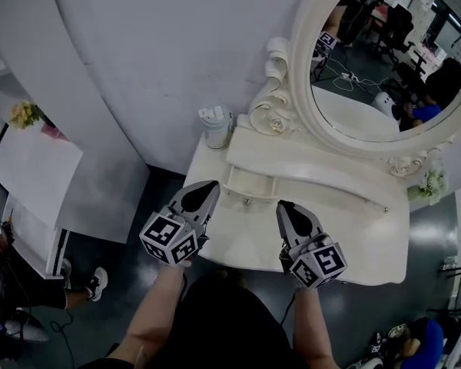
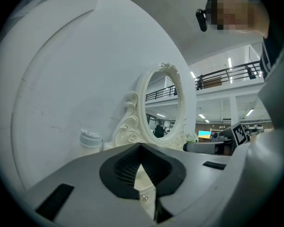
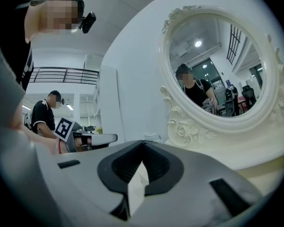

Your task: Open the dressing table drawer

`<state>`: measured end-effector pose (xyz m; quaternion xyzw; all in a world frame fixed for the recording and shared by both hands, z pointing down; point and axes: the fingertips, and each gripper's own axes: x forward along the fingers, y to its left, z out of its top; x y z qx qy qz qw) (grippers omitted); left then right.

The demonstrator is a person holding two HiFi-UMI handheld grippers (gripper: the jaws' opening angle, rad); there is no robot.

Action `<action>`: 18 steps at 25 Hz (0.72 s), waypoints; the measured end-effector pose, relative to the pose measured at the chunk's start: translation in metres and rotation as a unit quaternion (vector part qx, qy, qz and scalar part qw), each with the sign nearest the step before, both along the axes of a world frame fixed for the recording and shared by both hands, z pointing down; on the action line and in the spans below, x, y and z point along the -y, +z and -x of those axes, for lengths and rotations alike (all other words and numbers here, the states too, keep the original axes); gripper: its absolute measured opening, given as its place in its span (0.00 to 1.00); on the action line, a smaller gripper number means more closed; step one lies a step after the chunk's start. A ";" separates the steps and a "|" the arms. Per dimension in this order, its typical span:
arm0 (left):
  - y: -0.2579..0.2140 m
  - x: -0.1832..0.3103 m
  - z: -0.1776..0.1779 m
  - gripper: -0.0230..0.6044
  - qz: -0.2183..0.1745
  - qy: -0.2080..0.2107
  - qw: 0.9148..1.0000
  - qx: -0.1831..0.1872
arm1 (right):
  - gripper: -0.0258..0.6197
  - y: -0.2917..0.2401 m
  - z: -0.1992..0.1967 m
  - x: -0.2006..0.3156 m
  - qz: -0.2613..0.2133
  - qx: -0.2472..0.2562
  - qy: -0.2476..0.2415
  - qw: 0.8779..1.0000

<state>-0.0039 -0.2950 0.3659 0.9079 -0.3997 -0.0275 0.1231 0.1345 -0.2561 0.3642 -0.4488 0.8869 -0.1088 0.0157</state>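
The cream dressing table (image 1: 369,244) stands under an oval mirror (image 1: 384,68). On its raised tier the left small drawer (image 1: 252,183) stands pulled out, its inside showing, with a small knob (image 1: 247,201) on its front. A second knob (image 1: 385,209) sits at the tier's right end. My left gripper (image 1: 207,187) hovers shut and empty just left of the pulled-out drawer. My right gripper (image 1: 285,207) hovers shut and empty just right of it. In the left gripper view the shut left gripper (image 2: 141,148) points at the mirror (image 2: 162,103). In the right gripper view the right gripper (image 3: 143,144) is shut too.
A white lidded jar (image 1: 216,126) stands at the table's back left corner, against the curved white wall. Small flowers (image 1: 430,183) sit at the mirror's right foot. A low white table (image 1: 31,167) is on the left, with a person's shoe (image 1: 97,283) near it.
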 end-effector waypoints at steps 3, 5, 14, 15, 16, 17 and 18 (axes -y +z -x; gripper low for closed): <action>-0.010 0.001 0.001 0.04 -0.007 -0.002 1.000 -0.004 | 0.04 -0.009 0.003 0.000 -0.010 -0.008 0.001 1.000; -0.017 0.002 0.000 0.04 -0.013 -0.001 1.000 -0.007 | 0.04 -0.015 0.004 0.001 -0.016 -0.010 0.002 1.000; -0.031 0.007 0.001 0.04 -0.024 -0.001 1.000 -0.013 | 0.04 -0.025 0.010 0.008 -0.032 -0.013 0.003 0.999; -0.031 0.008 0.002 0.04 -0.024 -0.001 1.000 -0.013 | 0.04 -0.025 0.010 0.009 -0.031 -0.013 0.003 0.999; -0.031 0.008 0.002 0.04 -0.023 -0.002 1.000 -0.013 | 0.04 -0.024 0.011 0.010 -0.031 -0.014 0.003 0.999; -0.030 0.009 0.002 0.04 -0.022 -0.002 1.000 -0.012 | 0.04 -0.023 0.011 0.010 -0.030 -0.016 0.003 0.999; -0.029 0.009 0.003 0.04 -0.020 -0.002 1.000 -0.012 | 0.04 -0.022 0.012 0.011 -0.029 -0.017 0.003 0.999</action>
